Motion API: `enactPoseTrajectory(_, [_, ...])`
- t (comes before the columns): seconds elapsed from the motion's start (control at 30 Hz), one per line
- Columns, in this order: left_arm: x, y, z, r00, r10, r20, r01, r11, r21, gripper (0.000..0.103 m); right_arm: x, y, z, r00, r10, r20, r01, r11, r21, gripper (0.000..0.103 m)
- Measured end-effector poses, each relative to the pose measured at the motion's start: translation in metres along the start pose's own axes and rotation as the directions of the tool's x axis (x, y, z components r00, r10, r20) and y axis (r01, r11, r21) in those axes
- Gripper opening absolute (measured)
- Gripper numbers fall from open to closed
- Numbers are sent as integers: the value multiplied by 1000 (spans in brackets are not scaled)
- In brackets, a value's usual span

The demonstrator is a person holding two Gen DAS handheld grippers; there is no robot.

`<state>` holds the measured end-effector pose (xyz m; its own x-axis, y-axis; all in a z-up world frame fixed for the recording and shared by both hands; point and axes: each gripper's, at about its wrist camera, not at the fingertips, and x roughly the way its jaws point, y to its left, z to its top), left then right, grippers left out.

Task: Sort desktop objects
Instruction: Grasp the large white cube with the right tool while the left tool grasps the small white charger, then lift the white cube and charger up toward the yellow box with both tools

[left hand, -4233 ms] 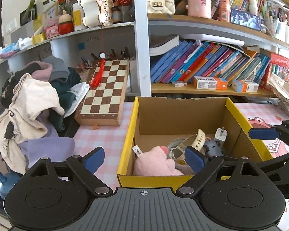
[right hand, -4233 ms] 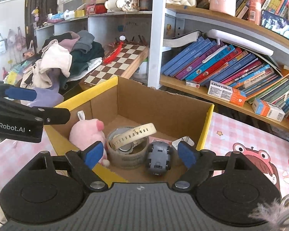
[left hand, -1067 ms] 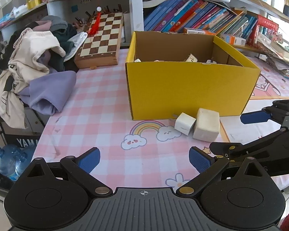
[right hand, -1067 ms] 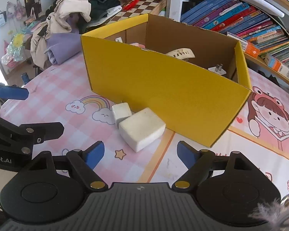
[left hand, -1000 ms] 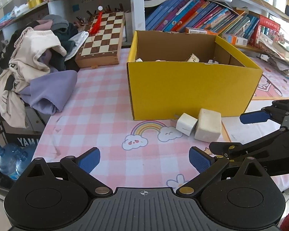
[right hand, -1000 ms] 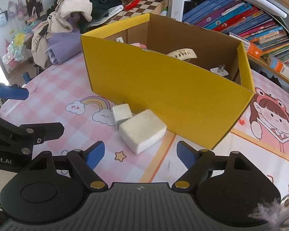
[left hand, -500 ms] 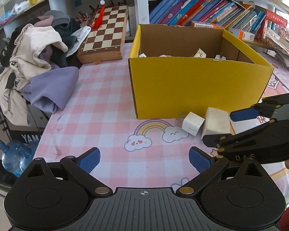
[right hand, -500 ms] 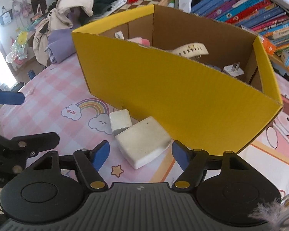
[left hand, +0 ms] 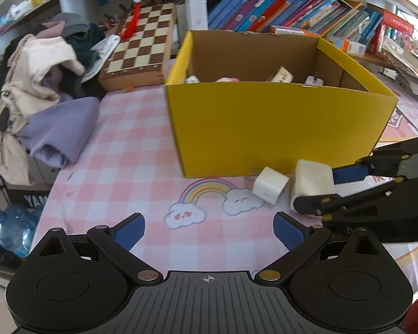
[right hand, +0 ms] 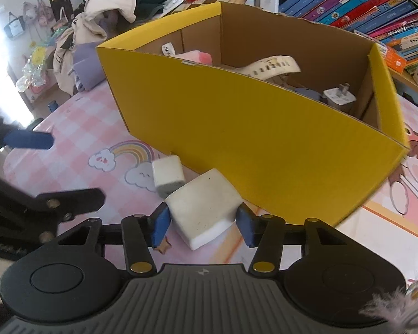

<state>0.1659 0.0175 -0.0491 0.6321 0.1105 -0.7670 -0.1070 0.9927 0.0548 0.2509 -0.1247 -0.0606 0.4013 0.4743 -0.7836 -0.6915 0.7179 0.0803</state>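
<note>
My right tongs [right hand: 203, 224] straddle the large white block [right hand: 204, 207], pads nearly touching its flat sides; it looks stiff, light, smooth. Left tongs [left hand: 209, 229] spread, empty.

Large off-white rounded-edge block [right hand: 203, 207], lying flat on the pink checked cloth just before the near wall of the open yellow cardboard box [right hand: 264, 128], one corner turned toward the camera. Small white cube-shaped charger [right hand: 167, 174] touching or nearly touching that block's far-left corner, close to the box wall. Inside the box: cream perforated strap [right hand: 273, 65], white pronged wall plug [right hand: 338, 98], pink soft toy [right hand: 193, 55], only partly seen.
</note>
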Motion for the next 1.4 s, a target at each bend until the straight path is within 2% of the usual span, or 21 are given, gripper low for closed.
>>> enactPoseTrajectory(0.3, [20,-22,13,998,-67,2,67,997,24,98,-24,-22,-17,999,-53,-7,53,998,27,45])
enactPoseTrajectory(0.43, [30,-30,17,996,-94,-7,95,995,40,92,-27,-28,-23,998,-64,-28,65,998,19,45])
enactPoseTrajectory(0.47, [33,-32,17,995,-100,-14,101,994,44,90,-28,-29,-25,997,-66,-32,67,998,21,45])
enactPoseTrajectory(0.53, [39,-33,18,993,-114,-40,116,992,42,75,-28,-32,-27,997,-67,-37,68,997,24,46])
enactPoseTrajectory(0.63, [46,-34,18,991,-121,-65,123,992,32,63,-28,-34,-28,997,-64,-39,65,997,28,46])
enactPoseTrajectory(0.73, [50,-34,17,992,-109,-71,111,993,32,53,-28,-35,-29,997,-61,-41,63,998,28,46])
enactPoseTrajectory(0.9, [51,-32,15,994,-96,-55,99,994,42,47,-28,-35,-29,997,-58,-43,59,998,23,46])
enactPoseTrajectory(1.03, [48,-31,14,994,-96,-50,99,994,48,24,-28,-34,-29,997,-59,-42,60,998,19,46])
enactPoseTrajectory(1.23, [42,-27,11,992,-113,-55,116,993,39,10,-28,-31,-29,998,-55,-37,56,998,20,45])
enactPoseTrajectory(1.3, [37,-26,10,992,-115,-44,117,992,45,8,-29,-28,-29,998,-53,-33,53,998,14,45])
enactPoseTrajectory(1.4, [30,-25,8,992,-122,-23,123,991,51,0,-30,-23,-29,998,-51,-28,51,999,7,45])
